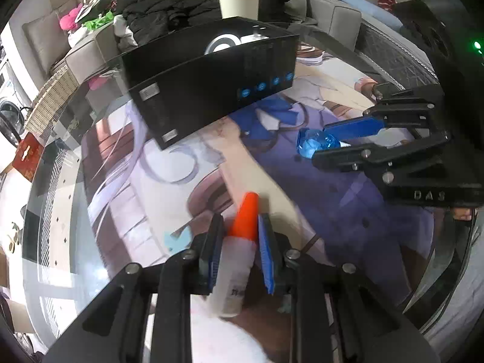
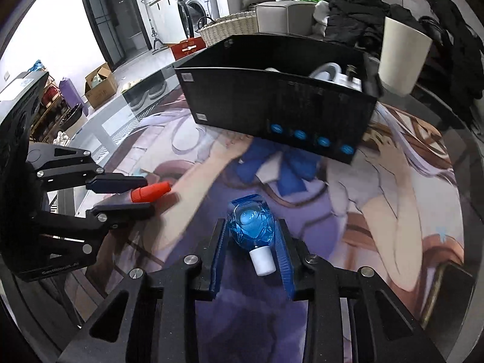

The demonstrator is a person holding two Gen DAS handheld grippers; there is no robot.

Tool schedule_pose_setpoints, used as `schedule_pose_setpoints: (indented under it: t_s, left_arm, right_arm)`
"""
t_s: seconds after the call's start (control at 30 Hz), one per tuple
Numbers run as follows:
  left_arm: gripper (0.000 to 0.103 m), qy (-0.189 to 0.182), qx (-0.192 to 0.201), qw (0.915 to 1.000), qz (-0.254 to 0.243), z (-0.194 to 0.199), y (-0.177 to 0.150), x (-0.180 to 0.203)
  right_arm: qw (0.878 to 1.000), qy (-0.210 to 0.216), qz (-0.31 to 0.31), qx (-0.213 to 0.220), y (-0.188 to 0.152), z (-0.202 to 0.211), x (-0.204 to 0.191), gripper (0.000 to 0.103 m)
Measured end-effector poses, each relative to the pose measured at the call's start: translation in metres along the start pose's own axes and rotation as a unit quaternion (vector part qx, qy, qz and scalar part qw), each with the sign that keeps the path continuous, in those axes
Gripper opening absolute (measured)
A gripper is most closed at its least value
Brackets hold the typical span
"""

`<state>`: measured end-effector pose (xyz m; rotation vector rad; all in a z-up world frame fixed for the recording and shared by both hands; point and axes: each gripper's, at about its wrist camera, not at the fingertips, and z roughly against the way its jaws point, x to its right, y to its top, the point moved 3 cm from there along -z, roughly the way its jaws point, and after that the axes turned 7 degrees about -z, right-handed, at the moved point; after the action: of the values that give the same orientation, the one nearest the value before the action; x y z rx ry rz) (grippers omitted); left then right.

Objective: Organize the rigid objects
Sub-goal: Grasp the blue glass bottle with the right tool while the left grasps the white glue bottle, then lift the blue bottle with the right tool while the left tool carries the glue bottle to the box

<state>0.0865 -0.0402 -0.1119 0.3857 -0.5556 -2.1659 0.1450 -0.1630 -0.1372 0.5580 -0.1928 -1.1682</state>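
Note:
Between the blue pads of my left gripper (image 1: 240, 224) sits a white bottle with an orange cap (image 1: 245, 211), held a little above the printed mat (image 1: 332, 196); the jaws are shut on it. The right wrist view shows that left gripper (image 2: 133, 195) at the left, with the orange cap (image 2: 149, 192) sticking out. A faceted blue bottle with a white cap (image 2: 252, 225) lies on the mat, cap toward me. My right gripper (image 2: 252, 227) straddles it, a slim gap at each pad. The left wrist view has the right gripper (image 1: 320, 142) around the blue bottle (image 1: 314, 142).
An open black box (image 1: 211, 90) (image 2: 272, 106) with blue icons stands on the glass table beyond both grippers, silvery items inside. A cream cup (image 1: 239, 0) (image 2: 399, 57) stands behind it. Dark clothes (image 2: 357, 9) pile on a sofa; a wicker basket (image 2: 227, 28) sits beside it.

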Motion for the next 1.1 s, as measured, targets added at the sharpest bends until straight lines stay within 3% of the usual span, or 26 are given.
schedule_pose_setpoints:
  t_s: [0.23, 0.43, 0.7, 0.77, 0.83, 0.87, 0.9, 1.1]
  left_arm:
    - [0.024, 0.024, -0.002, 0.9994, -0.026, -0.002, 0.005, 0.01]
    - [0.041, 0.027, -0.002, 0.9995, -0.014, 0.001, -0.002, 0.001]
    - [0.042, 0.022, -0.005, 0.9997, -0.01, 0.003, -0.008, -0.003]
    - [0.038, 0.017, -0.006, 0.9998, -0.009, 0.004, -0.008, -0.003]
    - [0.025, 0.005, -0.007, 0.9999, -0.006, 0.003, -0.008, -0.003]
    - [0.022, 0.0, -0.008, 1.0, -0.005, 0.003, -0.008, -0.002]
    - [0.022, 0.002, -0.008, 0.9999, -0.006, 0.004, -0.008, -0.002]
    - [0.02, 0.006, -0.003, 0.9999, -0.008, 0.004, -0.007, 0.002]
  right_arm:
    - [1.0, -0.01, 0.028, 0.0, -0.005, -0.001, -0.001, 0.033]
    - [0.999, -0.007, 0.037, 0.001, -0.007, -0.003, -0.006, 0.044]
    - [0.999, -0.017, 0.043, 0.003, -0.005, -0.007, -0.012, 0.047]
    - [0.999, -0.017, 0.044, 0.002, -0.004, -0.008, -0.012, 0.047]
    - [0.999, -0.02, 0.046, 0.003, -0.004, -0.008, -0.013, 0.045]
    - [0.999, -0.023, 0.047, 0.004, -0.005, -0.008, -0.014, 0.037]
    - [0.999, -0.023, 0.048, 0.006, -0.004, -0.008, -0.014, 0.031]
    - [0.999, -0.018, 0.043, 0.006, -0.003, -0.008, -0.013, 0.031]
